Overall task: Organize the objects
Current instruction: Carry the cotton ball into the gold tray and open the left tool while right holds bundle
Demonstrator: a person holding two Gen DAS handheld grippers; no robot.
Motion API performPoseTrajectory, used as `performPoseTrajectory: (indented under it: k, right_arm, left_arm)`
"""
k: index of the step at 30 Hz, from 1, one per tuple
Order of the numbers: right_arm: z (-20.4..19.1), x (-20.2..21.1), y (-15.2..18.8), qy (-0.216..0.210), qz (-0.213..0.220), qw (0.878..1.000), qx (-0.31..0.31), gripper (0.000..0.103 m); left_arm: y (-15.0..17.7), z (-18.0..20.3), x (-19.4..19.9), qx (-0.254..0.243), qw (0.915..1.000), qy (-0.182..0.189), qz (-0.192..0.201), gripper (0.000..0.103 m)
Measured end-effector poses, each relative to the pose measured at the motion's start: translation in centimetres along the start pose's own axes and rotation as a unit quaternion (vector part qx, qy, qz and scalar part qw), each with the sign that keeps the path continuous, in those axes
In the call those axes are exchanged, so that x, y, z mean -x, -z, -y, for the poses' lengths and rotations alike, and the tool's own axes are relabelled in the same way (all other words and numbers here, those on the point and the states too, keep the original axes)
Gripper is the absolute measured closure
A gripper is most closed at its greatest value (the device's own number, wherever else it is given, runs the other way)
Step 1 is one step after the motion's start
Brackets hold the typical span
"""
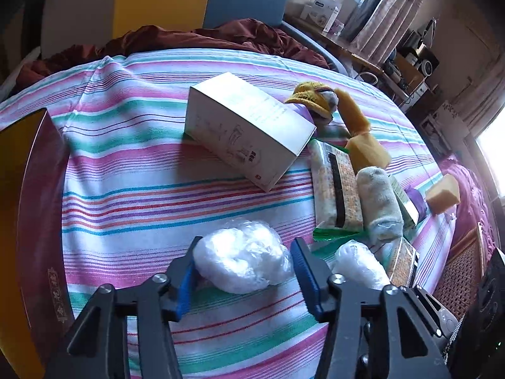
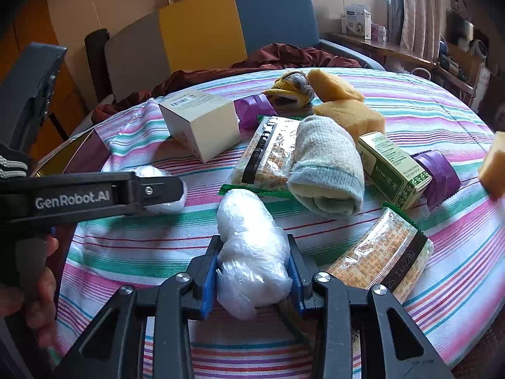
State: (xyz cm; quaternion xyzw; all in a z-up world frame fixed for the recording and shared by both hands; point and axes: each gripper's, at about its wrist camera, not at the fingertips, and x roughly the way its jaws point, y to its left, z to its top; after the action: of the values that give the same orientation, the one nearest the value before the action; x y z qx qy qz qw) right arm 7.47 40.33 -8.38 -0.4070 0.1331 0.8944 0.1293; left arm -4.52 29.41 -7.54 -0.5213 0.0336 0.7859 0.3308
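Observation:
Two wads of clear plastic wrap lie on the striped cloth (image 1: 132,189). In the left wrist view, one wad (image 1: 243,255) sits between the blue pads of my left gripper (image 1: 244,265), and both pads touch its sides. The right wrist view shows that left gripper (image 2: 170,189) from the side, low over the same wad (image 2: 167,205). My right gripper (image 2: 252,271) is shut on the other wad (image 2: 252,252), which rests on the cloth and also shows in the left wrist view (image 1: 359,265).
A white box (image 2: 202,123), a rolled sock (image 2: 325,167), snack packets (image 2: 268,154), yellow sponges (image 2: 350,117), a green box (image 2: 391,167) and purple packets (image 2: 438,173) crowd the far right. A dark red box (image 1: 41,205) stands at the left edge. A chair (image 2: 205,31) is behind.

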Motion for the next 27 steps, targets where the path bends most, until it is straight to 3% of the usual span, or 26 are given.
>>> performPoseTrajectory:
  k: [3, 16, 21, 27]
  right_arm:
    - [-0.1, 0.0, 0.1, 0.004, 0.001, 1.0, 0.006, 0.065]
    - [-0.8, -0.1, 0.2, 0.026, 0.003, 0.999, 0.019, 0.064]
    - [-1.2, -0.1, 0.1, 0.034, -0.001, 0.999, 0.015, 0.063]
    - [-2.1, 0.0, 0.0, 0.03, -0.008, 0.999, 0.016, 0.065]
  left_arm:
    - [0.2, -0.6, 0.4, 0.014, 0.9997, 0.022, -0.002, 0.059]
    - [1.8, -1.9, 5.7, 0.02, 0.9969, 0.065, 0.04, 0.06]
    - [2.0, -3.8, 8.3, 0.034, 0.995, 0.068, 0.065, 0.06]
    - [2.5, -8.0, 11.2, 0.063, 0.9928, 0.043, 0.092, 0.06]
